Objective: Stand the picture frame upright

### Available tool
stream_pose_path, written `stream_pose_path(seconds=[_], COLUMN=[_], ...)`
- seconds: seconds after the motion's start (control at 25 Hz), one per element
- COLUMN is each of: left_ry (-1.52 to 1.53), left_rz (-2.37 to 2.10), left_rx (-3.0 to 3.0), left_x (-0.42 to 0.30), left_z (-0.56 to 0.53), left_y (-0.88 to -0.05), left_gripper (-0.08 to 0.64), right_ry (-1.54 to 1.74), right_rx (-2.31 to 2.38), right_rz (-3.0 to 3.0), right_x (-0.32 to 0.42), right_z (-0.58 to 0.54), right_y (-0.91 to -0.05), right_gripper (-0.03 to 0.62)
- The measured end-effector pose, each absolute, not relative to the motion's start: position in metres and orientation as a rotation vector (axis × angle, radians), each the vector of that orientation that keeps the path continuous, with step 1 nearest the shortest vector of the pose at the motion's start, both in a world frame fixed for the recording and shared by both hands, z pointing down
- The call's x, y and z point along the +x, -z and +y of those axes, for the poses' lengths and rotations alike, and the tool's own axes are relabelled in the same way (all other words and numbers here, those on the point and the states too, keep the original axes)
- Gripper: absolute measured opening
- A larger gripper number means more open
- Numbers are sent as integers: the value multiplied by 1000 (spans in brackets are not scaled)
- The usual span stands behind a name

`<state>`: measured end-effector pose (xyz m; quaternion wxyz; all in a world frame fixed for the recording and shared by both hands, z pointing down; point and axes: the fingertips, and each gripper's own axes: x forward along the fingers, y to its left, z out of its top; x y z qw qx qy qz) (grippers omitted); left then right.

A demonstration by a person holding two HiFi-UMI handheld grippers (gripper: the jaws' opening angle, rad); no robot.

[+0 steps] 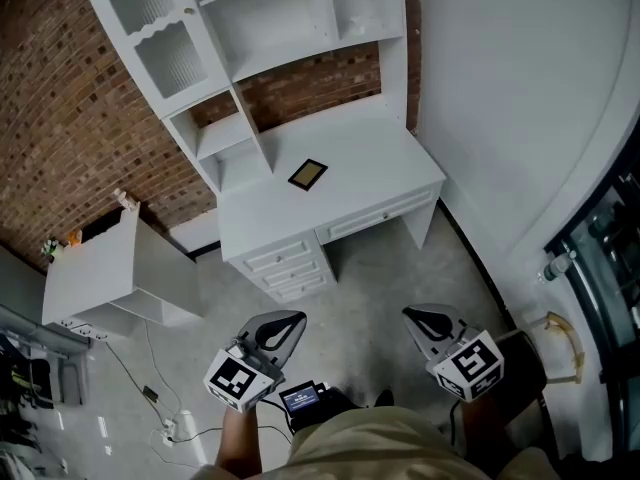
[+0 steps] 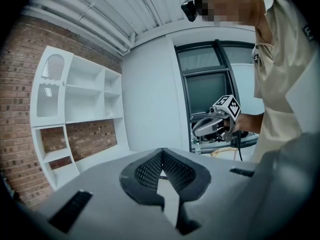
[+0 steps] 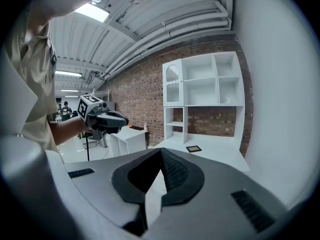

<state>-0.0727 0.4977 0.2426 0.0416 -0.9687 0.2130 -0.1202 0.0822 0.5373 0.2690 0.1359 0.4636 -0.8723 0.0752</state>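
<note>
The picture frame point(image 1: 308, 174), small, dark-rimmed with a tan face, lies flat on the white desk point(image 1: 380, 168) under the shelf hutch. The right gripper view also shows the frame point(image 3: 193, 148) lying flat far ahead. Both grippers are held low near the person's waist, well short of the desk. My left gripper point(image 1: 283, 322) is shut with nothing in it, its jaws point(image 2: 161, 154) meeting tip to tip. My right gripper point(image 1: 424, 318) is shut and empty too, jaws closed point(image 3: 161, 152). Each gripper view shows the other gripper point(image 2: 216, 122) point(image 3: 101, 116) in the person's hand.
A white hutch with shelves point(image 1: 270, 38) stands on the desk against a brick wall point(image 1: 60, 118). A low white cabinet point(image 1: 110, 273) stands left of the desk. Cables and a plug strip point(image 1: 160, 418) lie on the floor. A dark-framed window point(image 1: 600, 258) is at right.
</note>
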Motion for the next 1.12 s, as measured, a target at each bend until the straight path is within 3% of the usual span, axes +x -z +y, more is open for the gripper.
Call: stream_pose_path(seconds=[0.6, 1.12], left_ry=[316, 218], left_rz=[576, 538], left_rx=[-3012, -3038], left_x=[-40, -85], left_z=[334, 177], left_y=[-253, -256], left_gripper=[8, 8], right_ry=[-236, -152], right_rx=[1400, 1359], right_rz=[-2446, -2407], right_x=[111, 51], right_z=[389, 221], right_y=[-278, -256], right_gripper=[3, 3])
